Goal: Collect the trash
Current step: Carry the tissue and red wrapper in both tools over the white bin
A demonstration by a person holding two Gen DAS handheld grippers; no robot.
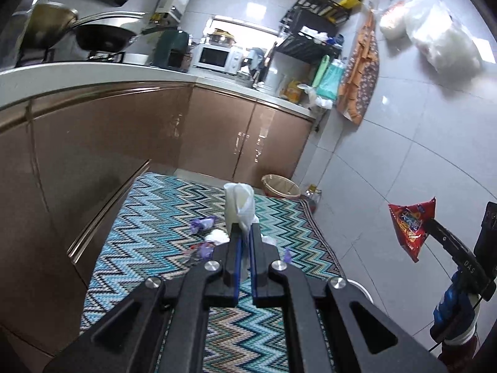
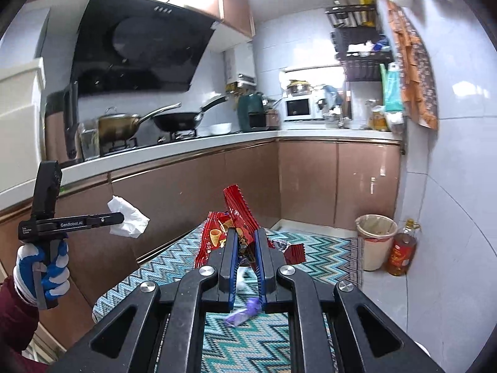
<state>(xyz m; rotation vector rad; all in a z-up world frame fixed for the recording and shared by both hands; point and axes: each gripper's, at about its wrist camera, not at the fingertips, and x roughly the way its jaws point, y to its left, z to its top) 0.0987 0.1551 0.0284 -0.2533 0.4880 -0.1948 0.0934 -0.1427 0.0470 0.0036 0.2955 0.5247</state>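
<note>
Trash split between both claws and the rug. Left claw is clamped on a white tissue, which sticks up past the fingertips; the right wrist view shows the same tissue held up in the air in front of the brown cabinets. Right claw is clamped on a red snack wrapper — crumpled, standing up between the fingers, with a torn bit trailing off to the right. The left wrist view shows that wrapper hanging off the claw tip, clear of the floor.

Left on the zigzag rug: purple wrappers, a white wad just beside the left claw, and another purple wrapper under the right claw.

Bin with a liner stands in the corner at the far end of the rug, against the cabinets, an oil bottle just beside it. Both claws are well apart from the bin.

Left hand wears a blue and white glove on the handle.
</note>
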